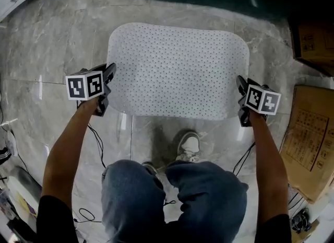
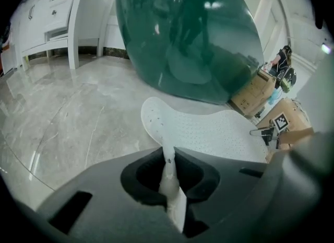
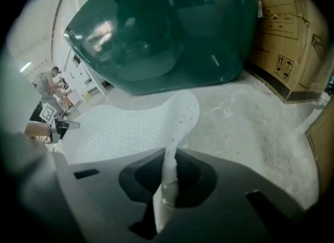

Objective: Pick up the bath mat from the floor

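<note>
Head view: white rectangular rubbery bath mat (image 1: 177, 69) with rounded corners, covered all over in small dark holes, stretched between the two tongs above grey marble-look floor tiles (image 1: 52, 54). The left gripper (image 1: 108, 76) pinches the mat's left edge near the near corner, the right gripper (image 1: 241, 89) pinches the right edge. The near edge hangs just ahead of the person's white shoe (image 1: 189, 145). A flat brown cardboard sheet (image 1: 312, 132) lies at right. Can't tell if the far edge touches the floor. Left gripper view: the left gripper (image 2: 169, 170) is clenched on the thin mat edge, which is squeezed upright between the jaws. The bath mat (image 2: 219, 132) runs out to the right as a sagging sheet and its far corner curls up. The right gripper (image 2: 271, 132) is at its other side, a dark green glossy tub (image 2: 193, 38) behind it. Right gripper view: the right gripper (image 3: 168, 176) is clamped on the opposite edge, with the same thin white lip between the jaws. The bath mat (image 3: 120, 127) spreads left toward the left gripper (image 3: 57, 124), beneath the green tub (image 3: 162, 33). A brown cardboard box (image 3: 287, 33) is at right.
</note>
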`<state>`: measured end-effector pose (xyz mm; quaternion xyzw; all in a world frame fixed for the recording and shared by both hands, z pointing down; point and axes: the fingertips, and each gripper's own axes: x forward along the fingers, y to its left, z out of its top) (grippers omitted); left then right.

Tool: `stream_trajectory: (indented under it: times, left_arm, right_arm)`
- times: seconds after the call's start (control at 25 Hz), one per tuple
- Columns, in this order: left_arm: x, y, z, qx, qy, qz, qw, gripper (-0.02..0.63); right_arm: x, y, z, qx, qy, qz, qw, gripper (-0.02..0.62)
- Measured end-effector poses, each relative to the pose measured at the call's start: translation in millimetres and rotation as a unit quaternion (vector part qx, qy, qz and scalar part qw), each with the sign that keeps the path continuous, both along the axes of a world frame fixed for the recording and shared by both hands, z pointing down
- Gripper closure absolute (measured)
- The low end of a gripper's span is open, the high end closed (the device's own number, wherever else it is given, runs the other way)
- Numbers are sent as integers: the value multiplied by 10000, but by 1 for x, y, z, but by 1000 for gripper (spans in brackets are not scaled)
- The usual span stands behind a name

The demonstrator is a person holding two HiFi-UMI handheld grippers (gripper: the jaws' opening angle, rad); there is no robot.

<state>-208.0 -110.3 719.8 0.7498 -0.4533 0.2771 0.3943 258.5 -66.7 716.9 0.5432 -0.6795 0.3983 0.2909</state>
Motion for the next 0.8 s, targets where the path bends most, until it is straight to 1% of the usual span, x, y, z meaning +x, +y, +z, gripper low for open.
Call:
stream_trajectory:
  times: [0.2, 0.36, 0.8]
  left_arm:
    - [13, 0, -38, 38, 54, 28, 10000, 572]
    - [19, -5, -79, 93, 33, 34, 9999, 571]
    - [23, -19, -245, 370, 48, 25, 9993, 571]
  right_arm:
    - [-16, -5, -40, 78, -107, -67, 9999, 572]
    - [-21, -12, -84, 163, -154, -46, 9997, 572]
    - [-26, -30, -239, 494, -225, -134, 9984, 572]
